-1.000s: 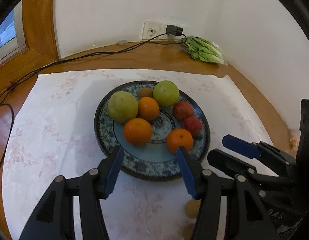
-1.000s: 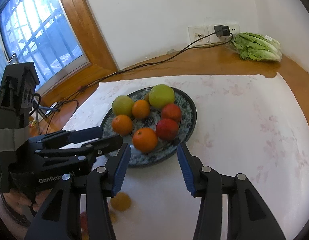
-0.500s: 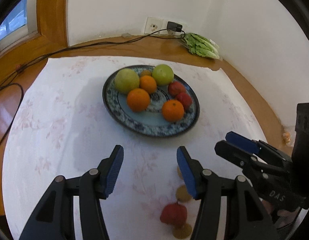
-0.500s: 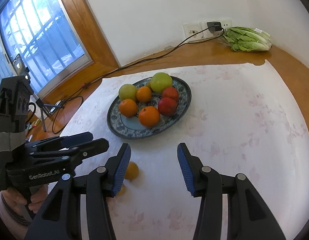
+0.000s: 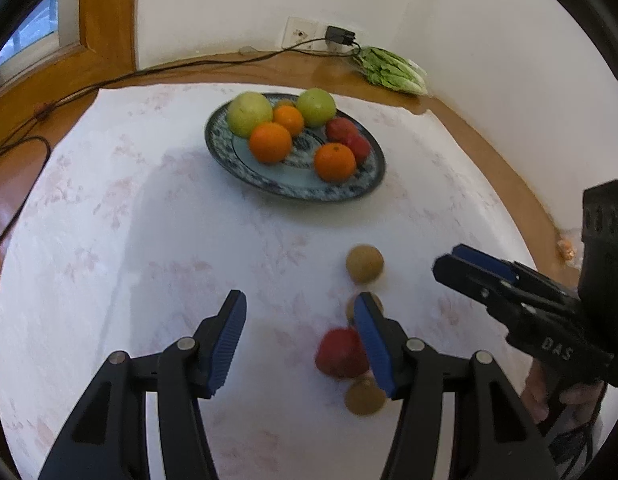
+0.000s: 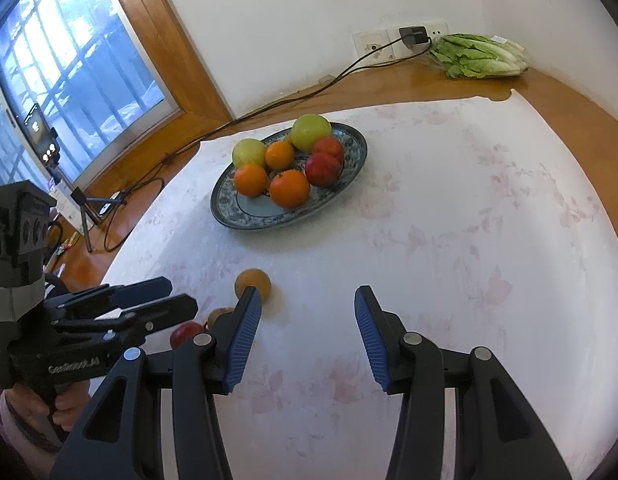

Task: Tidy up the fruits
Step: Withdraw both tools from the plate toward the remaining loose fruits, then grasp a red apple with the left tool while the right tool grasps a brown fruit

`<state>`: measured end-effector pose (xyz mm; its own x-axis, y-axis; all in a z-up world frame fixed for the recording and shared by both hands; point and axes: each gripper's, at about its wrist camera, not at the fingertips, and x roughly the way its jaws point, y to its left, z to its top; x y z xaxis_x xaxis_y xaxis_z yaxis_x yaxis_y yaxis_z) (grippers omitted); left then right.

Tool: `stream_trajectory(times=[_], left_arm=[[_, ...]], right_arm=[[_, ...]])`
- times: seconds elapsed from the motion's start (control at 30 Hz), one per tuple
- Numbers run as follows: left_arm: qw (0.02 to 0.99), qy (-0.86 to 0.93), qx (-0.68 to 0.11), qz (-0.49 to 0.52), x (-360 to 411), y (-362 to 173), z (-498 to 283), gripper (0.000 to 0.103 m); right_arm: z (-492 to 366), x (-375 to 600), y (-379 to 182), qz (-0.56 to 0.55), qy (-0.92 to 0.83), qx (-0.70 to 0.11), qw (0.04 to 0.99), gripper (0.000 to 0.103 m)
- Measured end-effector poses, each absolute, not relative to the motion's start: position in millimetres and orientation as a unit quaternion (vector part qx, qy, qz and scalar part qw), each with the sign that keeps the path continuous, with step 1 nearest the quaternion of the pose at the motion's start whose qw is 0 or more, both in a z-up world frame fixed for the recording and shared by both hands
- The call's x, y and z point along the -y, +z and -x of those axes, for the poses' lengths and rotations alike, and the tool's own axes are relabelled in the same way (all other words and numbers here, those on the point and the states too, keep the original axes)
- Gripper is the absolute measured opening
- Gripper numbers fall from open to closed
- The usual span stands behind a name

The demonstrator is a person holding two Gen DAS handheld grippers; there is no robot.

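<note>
1. On the cloth-covered tabletop [image 5: 109, 240], the plate [image 5: 245, 168] already carries oranges, green fruits and red ones.
2. Left tool [image 5: 297, 336] and right tool [image 6: 305, 338] are both partly open, holding nothing.
3. Nearer, a loose red fruit [image 5: 339, 354], likely firm and smooth, wants a gentle grip across its middle.
4. Brown kiwi-like fruits [image 5: 364, 264], blurred, seem soft and prone to rolling.

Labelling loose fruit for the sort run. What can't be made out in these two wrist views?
- Left wrist view: second brown fruit is half behind the left gripper finger; red fruit is blurred and partly covered.
- Lowest brown fruit: blurred, top hidden by the same finger.
- Right wrist view: red fruit and brown fruit are mostly behind the gripper bodies.
- Small brown fruit on the plate: nearly hidden by the oranges; kind unclear.
</note>
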<state>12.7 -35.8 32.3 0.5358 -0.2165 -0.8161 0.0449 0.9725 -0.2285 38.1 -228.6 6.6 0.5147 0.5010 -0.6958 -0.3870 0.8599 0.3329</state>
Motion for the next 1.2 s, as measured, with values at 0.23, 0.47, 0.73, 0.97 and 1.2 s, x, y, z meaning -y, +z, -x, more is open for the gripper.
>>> stream_trajectory(times=[0.23, 0.47, 0.73, 0.97, 1.2], left_arm=[[0.866, -0.095, -0.486, 0.07, 52.9, 26.3, -5.4, 0.06], [0.866, -0.096, -0.488, 0.057, 58.2, 20.6, -5.7, 0.059], [0.862, -0.117, -0.489, 0.068, 57.3, 20.0, -7.4, 0.035], [0.867, -0.113, -0.479, 0.072, 51.6, 24.9, -6.4, 0.033], [0.874, -0.087, -0.471, 0.082, 35.8, 29.7, -9.9, 0.033]], right_arm=[[-35.1, 228.0, 2.7, -0.07, 0.255, -0.425, 0.866, 0.05], [-34.5, 227.3, 1.6, -0.075, 0.264, -0.426, 0.862, 0.05], [-36.0, 225.3, -1.3, -0.078, 0.268, -0.43, 0.858, 0.05], [-35.3, 223.7, -0.6, -0.078, 0.27, -0.428, 0.859, 0.05], [-35.6, 217.7, 3.7, -0.073, 0.271, -0.428, 0.859, 0.05]])
